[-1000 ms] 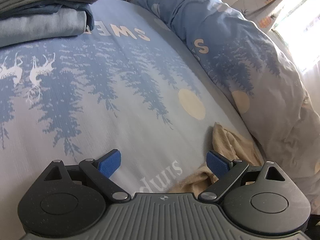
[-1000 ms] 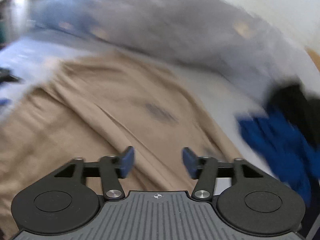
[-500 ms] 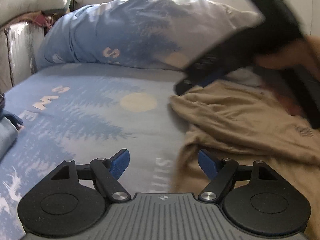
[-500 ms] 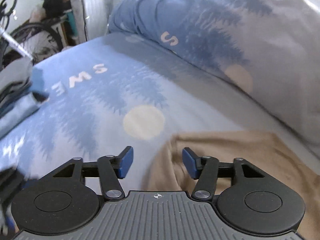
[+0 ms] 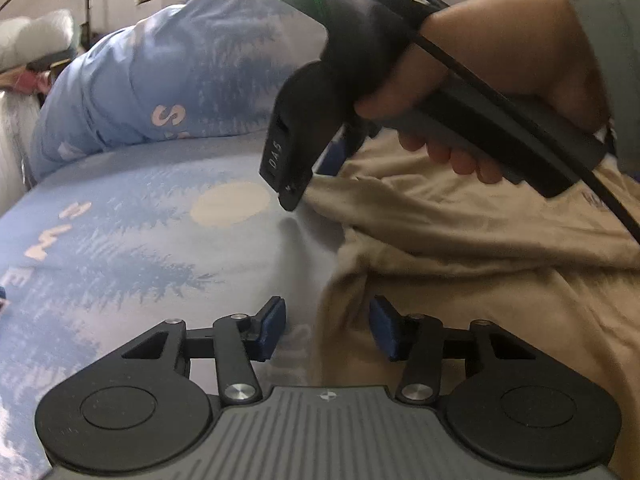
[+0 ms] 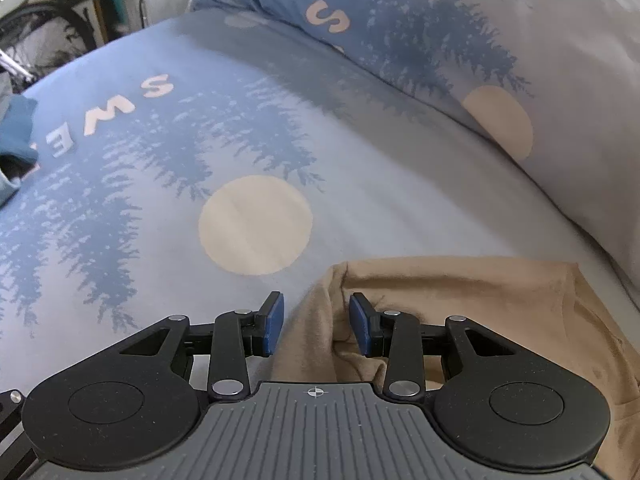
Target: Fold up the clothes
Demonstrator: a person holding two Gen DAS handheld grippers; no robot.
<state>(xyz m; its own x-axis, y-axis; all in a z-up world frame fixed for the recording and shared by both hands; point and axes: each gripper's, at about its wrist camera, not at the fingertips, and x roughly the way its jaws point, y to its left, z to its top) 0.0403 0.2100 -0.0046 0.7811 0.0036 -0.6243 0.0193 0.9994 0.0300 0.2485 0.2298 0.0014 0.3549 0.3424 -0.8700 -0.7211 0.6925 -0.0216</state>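
A tan garment (image 5: pixel 460 248) lies crumpled on the blue printed bed sheet (image 5: pixel 140 248). My left gripper (image 5: pixel 328 330) is open, its pads straddling the garment's near left edge. My right gripper (image 6: pixel 316 326) is open, its blue pads on either side of a raised fold at the garment's corner (image 6: pixel 440 292). In the left wrist view the right gripper (image 5: pixel 320 168), held in a hand, sits low over the garment's far edge.
A rolled duvet (image 6: pixel 480 40) with the same blue tree print runs along the far side of the bed. A folded blue garment (image 6: pixel 16 132) lies at the left edge. A bicycle wheel (image 6: pixel 44 36) stands beyond the bed.
Both grippers swung toward the tan garment and came down to its left edge. The right gripper's jaws have narrowed around a fold. The stack of folded clothes has left the left wrist view.
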